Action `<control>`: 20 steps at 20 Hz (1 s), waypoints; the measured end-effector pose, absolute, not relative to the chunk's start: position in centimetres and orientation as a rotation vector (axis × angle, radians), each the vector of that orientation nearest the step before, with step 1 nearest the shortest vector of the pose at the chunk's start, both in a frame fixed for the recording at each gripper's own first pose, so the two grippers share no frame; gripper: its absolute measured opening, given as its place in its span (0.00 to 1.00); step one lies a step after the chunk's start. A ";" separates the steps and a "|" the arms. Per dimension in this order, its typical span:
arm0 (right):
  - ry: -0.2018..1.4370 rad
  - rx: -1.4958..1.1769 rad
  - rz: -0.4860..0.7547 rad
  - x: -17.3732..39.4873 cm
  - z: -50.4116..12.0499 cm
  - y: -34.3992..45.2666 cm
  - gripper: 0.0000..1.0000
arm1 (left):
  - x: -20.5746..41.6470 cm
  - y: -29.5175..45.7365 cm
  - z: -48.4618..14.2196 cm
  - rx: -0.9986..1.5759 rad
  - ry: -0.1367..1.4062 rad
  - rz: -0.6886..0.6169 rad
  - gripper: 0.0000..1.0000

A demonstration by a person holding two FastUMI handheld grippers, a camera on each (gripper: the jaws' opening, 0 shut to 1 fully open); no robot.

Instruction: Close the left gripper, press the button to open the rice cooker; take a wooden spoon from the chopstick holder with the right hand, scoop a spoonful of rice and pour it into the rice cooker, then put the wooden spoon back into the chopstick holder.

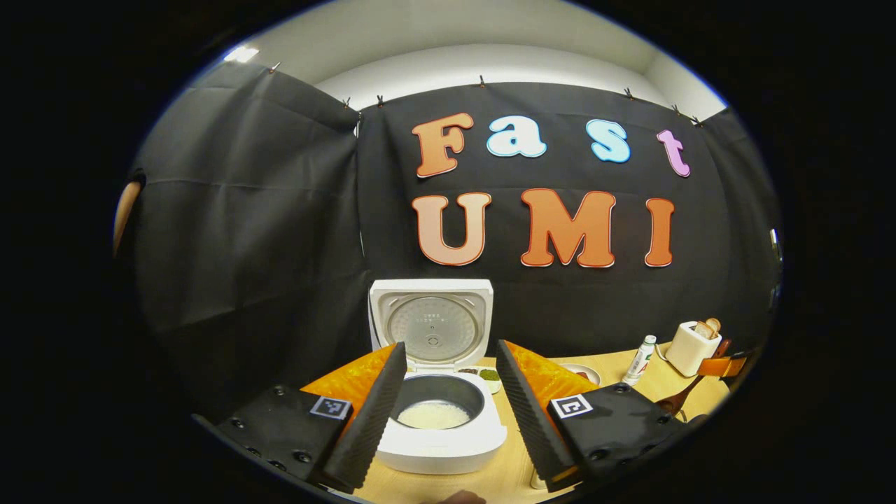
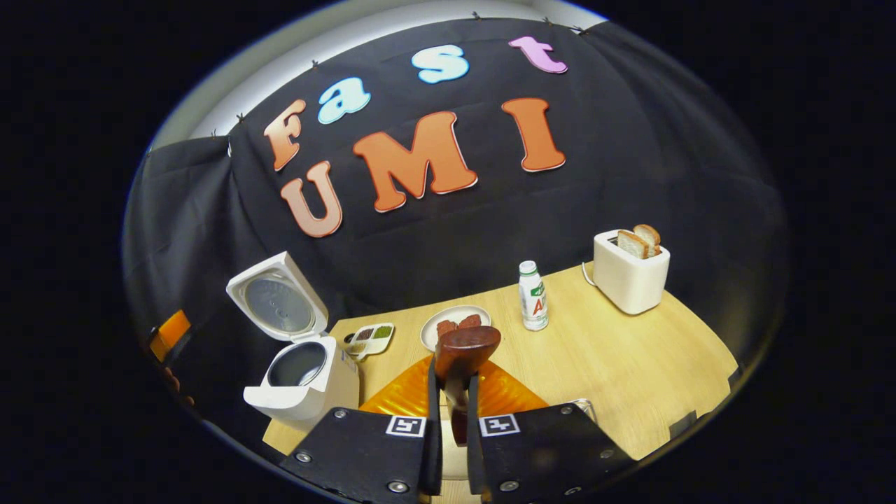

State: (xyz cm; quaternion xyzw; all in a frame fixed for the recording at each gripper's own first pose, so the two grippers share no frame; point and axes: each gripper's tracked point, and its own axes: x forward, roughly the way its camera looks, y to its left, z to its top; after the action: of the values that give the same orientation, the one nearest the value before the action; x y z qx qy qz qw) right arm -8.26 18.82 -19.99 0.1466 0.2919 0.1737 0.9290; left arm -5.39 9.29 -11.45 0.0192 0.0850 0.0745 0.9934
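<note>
- Left gripper (image 1: 448, 406) is holding its fingers (image 1: 371, 413) wide apart, nothing btwn them, touching nothing; it's hovering in front of the rice cooker (image 1: 442, 437).
- Rice cooker is sitting on the wooden table (image 1: 504, 476) w/ lid (image 1: 431, 323) standing upright at the back; white rice (image 1: 433, 416) is lying in the bottom of the inner pot.
- Right gripper (image 2: 453, 413) is clamping both fingers (image 2: 431, 420) on the handle of the wooden spoon (image 2: 465, 353); only a narrow gap btwn them, taken up by the handle. Spoon bowl is sticking up past the fingertips, above the table.
- In right gripper view the cooker (image 2: 304, 381) is sitting off to the left, lid up, apart from the spoon.
- Cannot tell whether the spoon bowl is carrying rice.
- Also on the table: small sectioned dish (image 2: 371, 338), plate (image 2: 455, 325) w/ reddish food, bottle (image 2: 533, 296), toaster (image 2: 630, 269) w/ bread slices.
</note>
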 end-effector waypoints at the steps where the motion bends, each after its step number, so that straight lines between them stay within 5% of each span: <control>1: 0.612 0.291 0.365 -8.6 -20.8 19.8 0.14 | -5.6 10.2 -11.6 0.042 0.170 0.157 0.88; 12: 0.726 -0.029 0.352 -11.5 -29.9 24.0 0.14 | -6.8 16.0 -14.0 0.024 0.187 0.214 0.88; 20: 0.814 0.172 0.366 -13.0 -31.7 30.0 0.14 | -6.5 17.5 -15.2 0.026 0.221 0.214 0.88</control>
State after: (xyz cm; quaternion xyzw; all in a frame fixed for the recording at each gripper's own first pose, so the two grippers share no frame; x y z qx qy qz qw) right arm -13.00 30.04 -31.69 0.0828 0.3933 0.1769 0.8984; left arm -6.48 17.51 -15.16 0.0130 0.1102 0.1065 0.9881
